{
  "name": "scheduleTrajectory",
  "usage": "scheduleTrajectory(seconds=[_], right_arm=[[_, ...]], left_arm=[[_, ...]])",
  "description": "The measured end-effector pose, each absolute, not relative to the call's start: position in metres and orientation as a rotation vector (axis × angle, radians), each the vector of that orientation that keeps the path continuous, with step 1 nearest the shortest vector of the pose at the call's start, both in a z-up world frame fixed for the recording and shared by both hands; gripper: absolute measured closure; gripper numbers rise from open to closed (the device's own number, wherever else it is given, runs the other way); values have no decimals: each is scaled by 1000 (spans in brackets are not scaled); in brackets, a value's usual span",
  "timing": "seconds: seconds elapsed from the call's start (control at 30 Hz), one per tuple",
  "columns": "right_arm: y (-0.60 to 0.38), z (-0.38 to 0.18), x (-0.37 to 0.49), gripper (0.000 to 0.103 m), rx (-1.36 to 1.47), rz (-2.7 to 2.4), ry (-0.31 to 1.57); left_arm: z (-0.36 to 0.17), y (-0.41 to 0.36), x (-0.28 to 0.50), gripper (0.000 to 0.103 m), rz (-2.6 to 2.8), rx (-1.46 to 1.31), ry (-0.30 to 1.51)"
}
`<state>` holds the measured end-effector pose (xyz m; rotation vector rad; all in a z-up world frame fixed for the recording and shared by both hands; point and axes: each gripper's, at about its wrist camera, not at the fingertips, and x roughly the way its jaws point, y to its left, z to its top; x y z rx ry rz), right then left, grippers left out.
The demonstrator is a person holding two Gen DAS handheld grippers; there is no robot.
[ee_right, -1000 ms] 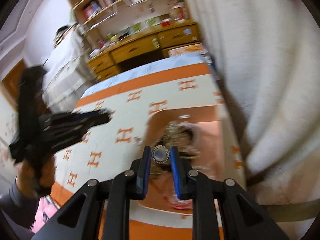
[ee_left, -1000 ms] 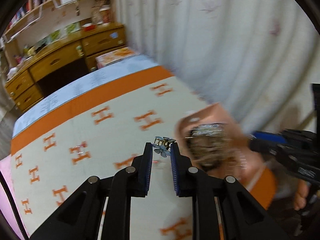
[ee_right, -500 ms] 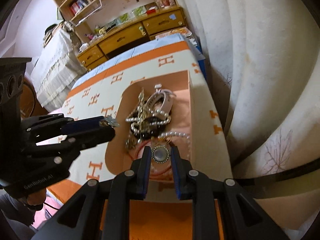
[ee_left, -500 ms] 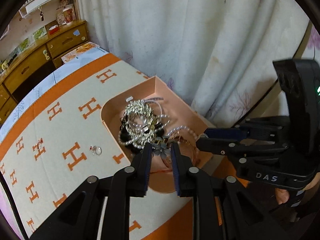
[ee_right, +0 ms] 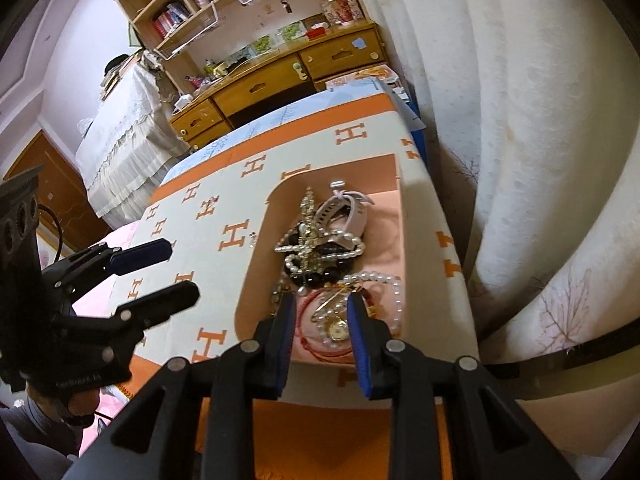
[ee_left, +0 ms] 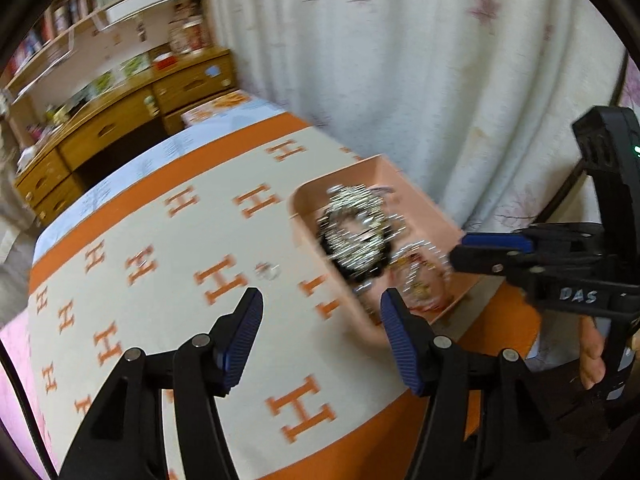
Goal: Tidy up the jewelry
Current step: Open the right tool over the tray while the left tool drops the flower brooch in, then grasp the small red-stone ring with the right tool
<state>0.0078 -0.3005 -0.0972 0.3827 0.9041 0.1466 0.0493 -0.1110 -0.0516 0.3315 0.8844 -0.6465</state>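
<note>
A peach tray (ee_right: 256, 264) on the orange-and-cream H-patterned cloth (ee_right: 236, 240) holds a pile of jewelry (ee_right: 320, 248): pearl strands, black beads, a white watch strap. A small round gold pendant (ee_right: 339, 329) lies at the tray's near end between my right fingers. My right gripper (ee_right: 320, 312) is open and empty just above it. My left gripper (ee_left: 320, 312) is open wide and empty over the cloth, left of the tray (ee_left: 308, 208). Two small pieces lie loose on the cloth: a ring (ee_left: 267, 271) and another ornament (ee_left: 138, 261).
White curtains (ee_right: 500, 120) hang close along the table's right side. A wooden desk with drawers and shelves (ee_right: 280, 76) stands beyond the table's far end. The cloth's orange border (ee_left: 500, 320) marks the near edge.
Both grippers have opened and dropped their pieces into the tray: the left let go of the flower ornament, the right of the round pendant. The left gripper has pulled back to the left.
</note>
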Motion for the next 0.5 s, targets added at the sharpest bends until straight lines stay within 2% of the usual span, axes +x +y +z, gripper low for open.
scheduleTrajectory(seconds=[0.37, 0.5], right_arm=[[-240, -83, 42, 77, 249, 302, 950], [-215, -71, 70, 77, 153, 356, 973]], left_arm=[[-48, -29, 69, 41, -466, 254, 936], [-38, -10, 85, 34, -418, 281, 915]])
